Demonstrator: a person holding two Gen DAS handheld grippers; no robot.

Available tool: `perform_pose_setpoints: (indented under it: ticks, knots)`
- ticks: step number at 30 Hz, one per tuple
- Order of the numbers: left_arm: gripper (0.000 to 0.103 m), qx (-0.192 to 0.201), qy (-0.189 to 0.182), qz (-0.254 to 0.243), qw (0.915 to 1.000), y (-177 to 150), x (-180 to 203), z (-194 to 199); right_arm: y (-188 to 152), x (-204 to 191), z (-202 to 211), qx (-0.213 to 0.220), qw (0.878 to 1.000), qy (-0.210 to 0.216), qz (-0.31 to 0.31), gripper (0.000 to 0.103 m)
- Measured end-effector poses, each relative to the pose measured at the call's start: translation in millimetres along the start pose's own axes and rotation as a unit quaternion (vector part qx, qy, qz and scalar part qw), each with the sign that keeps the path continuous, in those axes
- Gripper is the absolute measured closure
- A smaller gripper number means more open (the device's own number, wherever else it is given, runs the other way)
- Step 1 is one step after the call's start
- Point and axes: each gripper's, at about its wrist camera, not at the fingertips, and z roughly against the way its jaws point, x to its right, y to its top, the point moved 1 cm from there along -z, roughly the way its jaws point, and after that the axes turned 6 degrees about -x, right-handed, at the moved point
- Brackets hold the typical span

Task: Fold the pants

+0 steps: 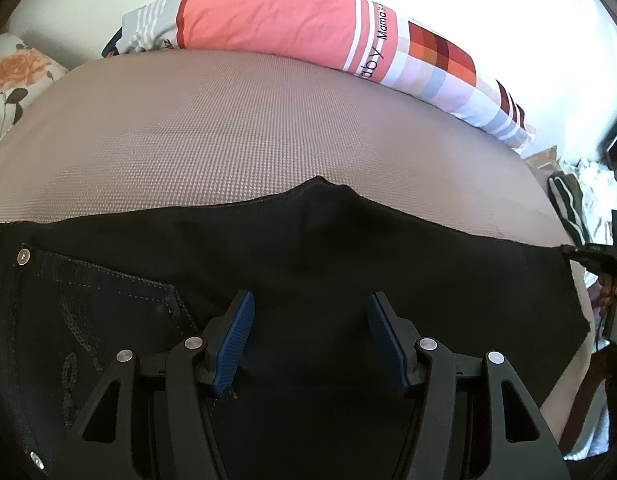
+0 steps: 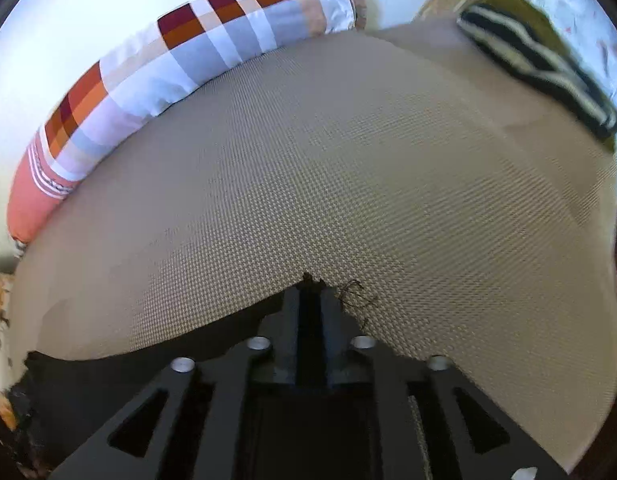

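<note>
1. I'm working over a tan woven mattress (image 1: 236,128), which is serving as the folding surface. A long patchwork bolster (image 1: 308,28) is lying along its far edge, out of the way.
2. The black jeans (image 1: 308,248) are lying spread across the near part of the mattress. In the left view a back pocket (image 1: 108,300) with a rivet (image 1: 23,256) is facing up at left, so I'm judging that's the waist end. The far edge is humping up in the middle, prob. bc cloth is being tensioned from the side.
3. A striped cloth (image 2: 540,60) is sitting at the mattress's far right corner, well apart from the jeans.
4. My left gripper (image 1: 308,332) is hovering over the dark fabric w/ jaws spread and nothing pinched between the blue pads (image 1: 236,336). I'm judging it's lining up for a grab.
5. My right gripper (image 2: 310,304) is pinching the jeans' edge w/ jaws nearly together, a corner of black cloth poking past the tips. It's holding the edge so the fold can be carried over.
6. Loose threads (image 2: 356,296) are trailing just beside those tips.
</note>
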Motion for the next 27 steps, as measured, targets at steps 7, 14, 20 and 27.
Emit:
perform_pose_setpoints:
  ticks: [7,14,20,27]
  knots:
    - [0.042,0.031,0.028,0.013,0.9990,-5.5,-18.2,31.6,-13.1,-79.5,38.7,0.011,0.994,0.061,0.088,0.084]
    - [0.042,0.048,0.083,0.045,0.9944,-18.1,-69.0,63.1,-52.7,-235.8,17.8,-0.063,0.950,0.176,0.249,0.084]
    - [0.042,0.042,0.103,0.080,0.9906,-28.5,-107.4,71.7,-89.9,-347.7,-5.4,-0.128,0.894,0.247,0.352,0.084]
    - [0.042,0.050,0.082,0.083,0.9919,-32.2,-120.6,74.3,-119.3,-432.5,-30.5,-0.169,0.842,0.266,0.437,0.076]
